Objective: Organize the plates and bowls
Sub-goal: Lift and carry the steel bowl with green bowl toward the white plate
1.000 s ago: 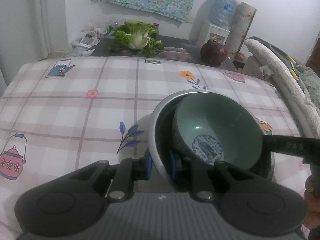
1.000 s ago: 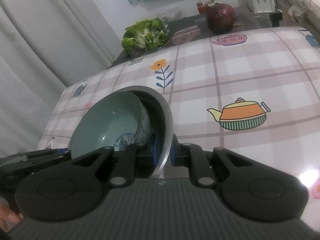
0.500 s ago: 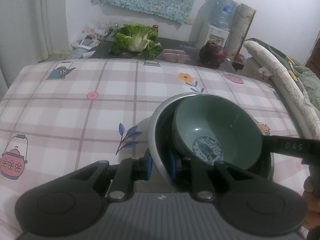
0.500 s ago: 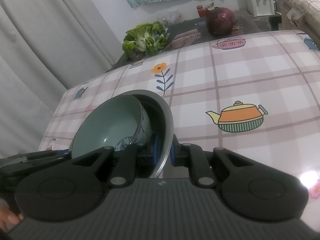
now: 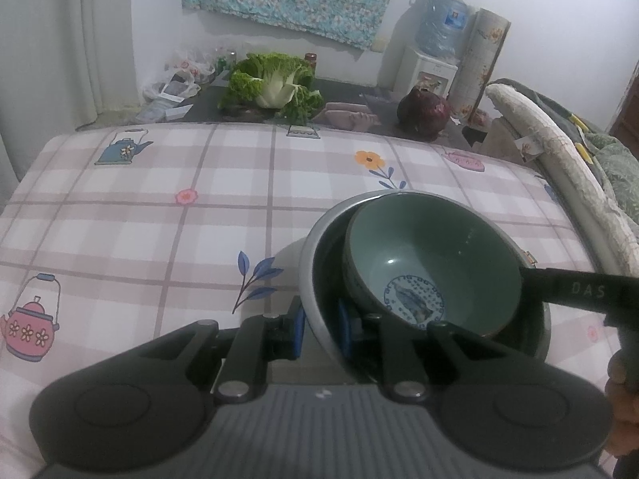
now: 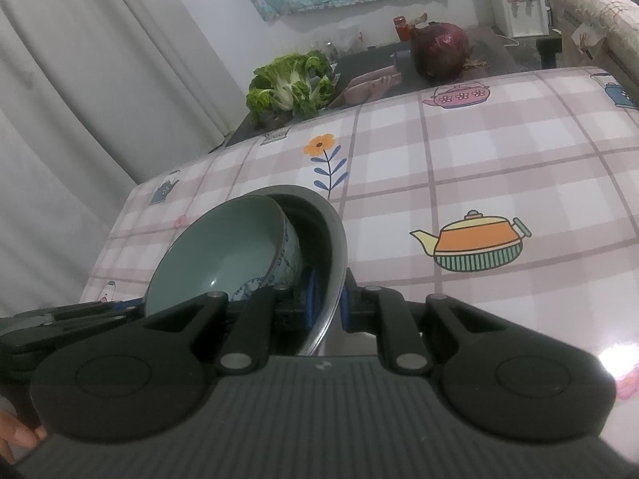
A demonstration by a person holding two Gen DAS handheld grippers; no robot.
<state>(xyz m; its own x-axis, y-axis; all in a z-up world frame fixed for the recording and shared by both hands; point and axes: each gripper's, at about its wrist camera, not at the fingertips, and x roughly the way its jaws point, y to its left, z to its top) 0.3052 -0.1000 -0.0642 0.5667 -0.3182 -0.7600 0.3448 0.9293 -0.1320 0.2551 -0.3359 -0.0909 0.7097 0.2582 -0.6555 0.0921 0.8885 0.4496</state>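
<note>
We hold the left gripper (image 5: 321, 329) clamped narrowly on the near rim of the metal bowl (image 5: 315, 275), lower centre. The right gripper (image 6: 327, 305) pinches its opposite rim. The green ceramic bowl (image 5: 435, 263) sits tilted inside, mouth facing upper left, over the checked tablecloth (image 5: 159, 215).

leafy greens (image 5: 275, 84) and red cabbage (image 5: 424, 113) beyond the checked tablecloth (image 5: 159, 219).
</note>
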